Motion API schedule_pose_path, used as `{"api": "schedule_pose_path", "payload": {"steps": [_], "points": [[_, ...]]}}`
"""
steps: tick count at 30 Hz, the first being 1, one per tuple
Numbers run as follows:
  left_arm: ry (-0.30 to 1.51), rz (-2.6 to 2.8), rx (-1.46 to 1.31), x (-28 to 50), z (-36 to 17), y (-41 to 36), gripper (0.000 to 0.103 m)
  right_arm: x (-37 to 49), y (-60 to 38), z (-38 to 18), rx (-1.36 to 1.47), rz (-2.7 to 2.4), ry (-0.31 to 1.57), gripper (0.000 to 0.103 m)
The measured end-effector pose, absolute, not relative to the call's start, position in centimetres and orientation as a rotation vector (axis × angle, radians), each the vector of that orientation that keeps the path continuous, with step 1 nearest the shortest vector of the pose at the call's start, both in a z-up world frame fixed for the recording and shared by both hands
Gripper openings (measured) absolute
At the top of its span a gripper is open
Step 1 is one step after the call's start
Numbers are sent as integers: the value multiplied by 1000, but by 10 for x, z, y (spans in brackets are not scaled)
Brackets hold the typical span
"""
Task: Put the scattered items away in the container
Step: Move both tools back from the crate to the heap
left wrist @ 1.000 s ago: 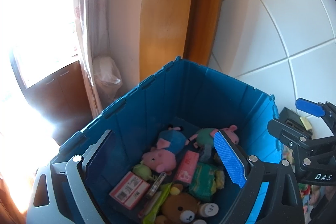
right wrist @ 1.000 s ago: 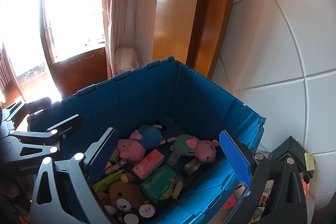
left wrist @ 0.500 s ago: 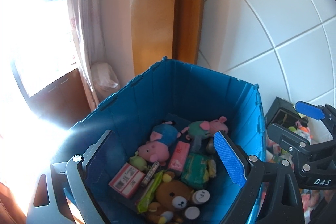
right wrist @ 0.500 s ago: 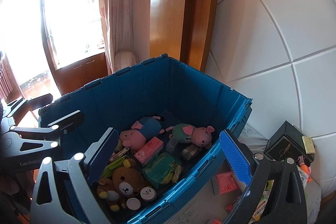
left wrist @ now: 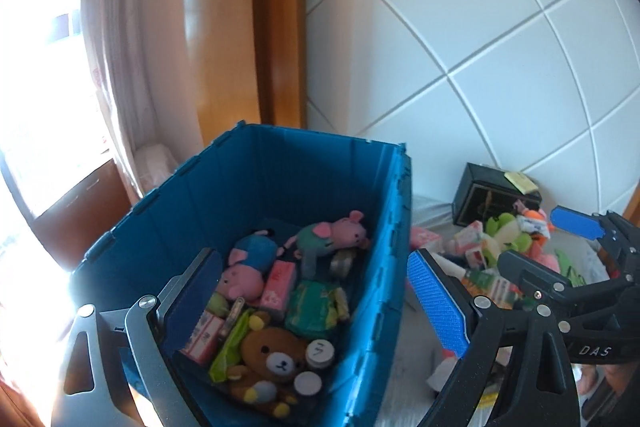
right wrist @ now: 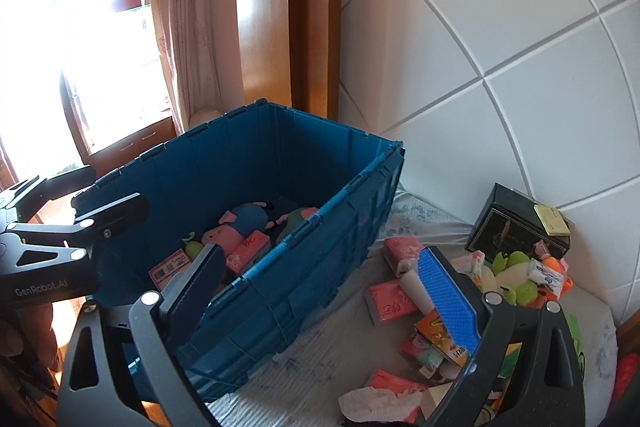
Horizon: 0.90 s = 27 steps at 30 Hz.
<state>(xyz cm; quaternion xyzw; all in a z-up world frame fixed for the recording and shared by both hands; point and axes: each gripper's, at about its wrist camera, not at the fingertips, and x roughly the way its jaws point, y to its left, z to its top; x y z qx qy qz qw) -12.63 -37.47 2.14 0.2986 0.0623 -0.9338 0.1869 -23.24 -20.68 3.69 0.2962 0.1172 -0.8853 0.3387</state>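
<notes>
A pale, faintly flower-printed cloth surface (right wrist: 320, 363) spreads under both claws, backed by a white padded wall of big diamond panels (right wrist: 500, 59); off past the left claw a varnished wooden post (right wrist: 280, 7), a cream curtain (right wrist: 188, 7) and a glaring bright window (right wrist: 100, 39).

The left claw (left wrist: 316, 303) hangs wide open with nothing between its blue pads, straddling the near right wall of the deep blue plastic crate (left wrist: 384, 307). Directly ahead of it and below, the crate's floor is crowded: a brown teddy bear (left wrist: 268, 359) nearest, two round white caps (left wrist: 314, 367) beside it, a green crinkly packet (left wrist: 316, 307), a pink tissue pack (left wrist: 278, 285), and two pink pig plush toys, one in blue (left wrist: 248, 263), one in green (left wrist: 332, 237), at the far end.

The right claw (right wrist: 324, 287) gapes just as wide, empty too, its left finger over the crate's near rim, its right finger over the loose pile. To that claw's right, on the cloth outside the crate, lie the scattered items (right wrist: 420, 307): pink tissue packs, an orange carton, a crumpled white tissue (right wrist: 376, 403), a green-and-white plush (right wrist: 512, 275). Beyond them a black box (right wrist: 508, 223) sits against the wall.

The crate's long axis runs from near left to far right in the right claw's view, open mouth facing up.
</notes>
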Motion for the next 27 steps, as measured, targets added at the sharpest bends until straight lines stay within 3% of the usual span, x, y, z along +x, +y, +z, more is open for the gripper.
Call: {"api": "schedule_pose_path", "payload": {"steps": [14,27], "points": [[39,-2852,1024,-158,-26,-230,95,-236,4,-17,967,-2561,126,98],[-77,-2983,1300,-203,-134,-117,95,-227,156,-82,1241,-2676,39,98]]}}
